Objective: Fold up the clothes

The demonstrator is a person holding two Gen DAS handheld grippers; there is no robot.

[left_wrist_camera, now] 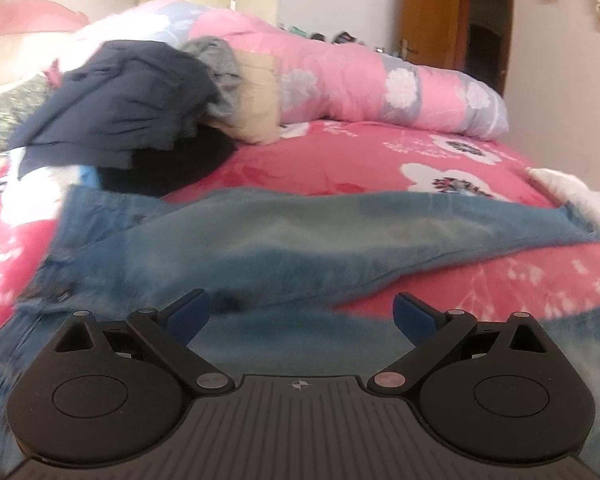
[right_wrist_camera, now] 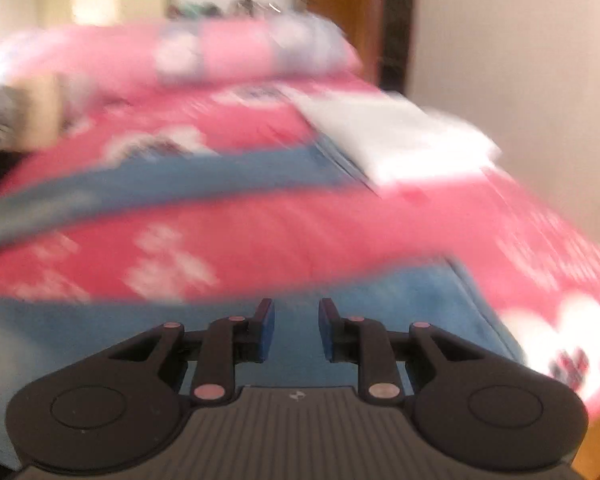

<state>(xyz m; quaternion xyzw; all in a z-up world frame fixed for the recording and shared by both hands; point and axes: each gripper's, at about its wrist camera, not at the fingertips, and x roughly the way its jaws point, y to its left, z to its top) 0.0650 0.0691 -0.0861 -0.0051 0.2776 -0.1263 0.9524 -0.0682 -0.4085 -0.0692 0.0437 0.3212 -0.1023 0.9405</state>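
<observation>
Jeans lie spread across the red floral bed, waistband to the left in the left wrist view, one leg running off toward a folded white cloth at the far right edge, the other passing under both grippers. Behind them, a heap of unfolded clothes leans against a rolled pink quilt. The left gripper hovers over the denim with its jaws spread wide and nothing between them. The right gripper is above the near leg, jaws partly apart with a clear gap and no cloth in it; its view is badly blurred, so finer detail there is lost. Denim like this is probably fairly heavy and limp, thick at seams and waistband, not slippery and not fragile; it should drape rather than hold shape. Firm holds would likely be the waistband corner and a leg hem, where the doubled fabric gives the pads something to bite.
</observation>
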